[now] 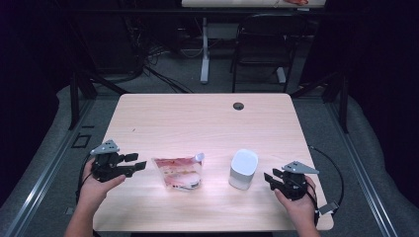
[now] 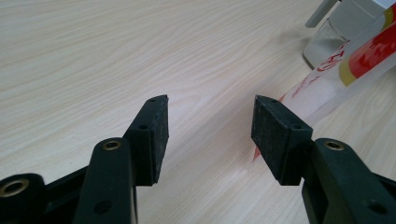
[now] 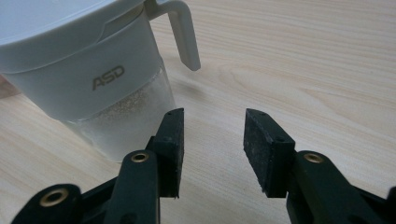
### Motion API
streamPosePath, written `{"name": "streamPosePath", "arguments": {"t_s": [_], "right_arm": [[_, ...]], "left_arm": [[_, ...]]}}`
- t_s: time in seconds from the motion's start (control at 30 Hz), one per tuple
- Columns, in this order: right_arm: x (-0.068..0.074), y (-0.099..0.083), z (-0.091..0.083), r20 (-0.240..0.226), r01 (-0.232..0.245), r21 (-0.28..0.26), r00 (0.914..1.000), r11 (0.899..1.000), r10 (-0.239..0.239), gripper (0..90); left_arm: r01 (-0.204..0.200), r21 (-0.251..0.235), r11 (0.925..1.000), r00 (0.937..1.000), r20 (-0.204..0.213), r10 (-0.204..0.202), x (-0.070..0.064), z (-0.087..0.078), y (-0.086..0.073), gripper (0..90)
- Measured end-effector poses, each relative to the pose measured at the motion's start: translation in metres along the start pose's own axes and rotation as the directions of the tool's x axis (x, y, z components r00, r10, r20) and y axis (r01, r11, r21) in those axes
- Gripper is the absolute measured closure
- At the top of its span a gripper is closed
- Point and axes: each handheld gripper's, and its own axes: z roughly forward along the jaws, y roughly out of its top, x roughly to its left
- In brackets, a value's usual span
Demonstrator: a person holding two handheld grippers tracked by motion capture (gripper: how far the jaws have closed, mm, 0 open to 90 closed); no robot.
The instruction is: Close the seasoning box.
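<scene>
We're at the very start, by the look of it. Nothing gripped yet. Left gripper (image 1: 132,163) sits at the left side of the table (image 1: 197,118), jaws spread apart with only bare wood between them, pointing toward the pouch (image 1: 179,172). Right gripper (image 1: 271,178) is at the right, jaws also apart and holding nothing, aimed at the canister (image 1: 243,169).

Pouch: clear plastic with red print, lying near the table's middle front, between the left gripper and the canister, apart from both. In the left gripper view its red-printed edge (image 2: 336,79) runs just past the right jaw; touching or not, we can't tell.

Canister: white lid and collar over a clear base, upright, just ahead of the right gripper. In the right gripper view it (image 3: 88,79) stands close beside the left jaw, with a small handle (image 3: 182,32) on its side; some pale grainy content seems to show through the base.

Judgement: reach, grasp and whatever follows all remain.

Count: one pouch, one canister, two grippers, one table.
</scene>
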Motion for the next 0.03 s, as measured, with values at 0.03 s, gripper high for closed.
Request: {"name": "streamPosePath", "arguments": {"t_s": [0.03], "right_arm": [[-0.0003,-0.0001,0.0,0.005,0.001,0.002,1.0,1.0,-0.001,57.4]], "left_arm": [[0.0,0.0,1.0,1.0,-0.002,0.0,0.0004,0.0,-0.0002,46.4]]}}
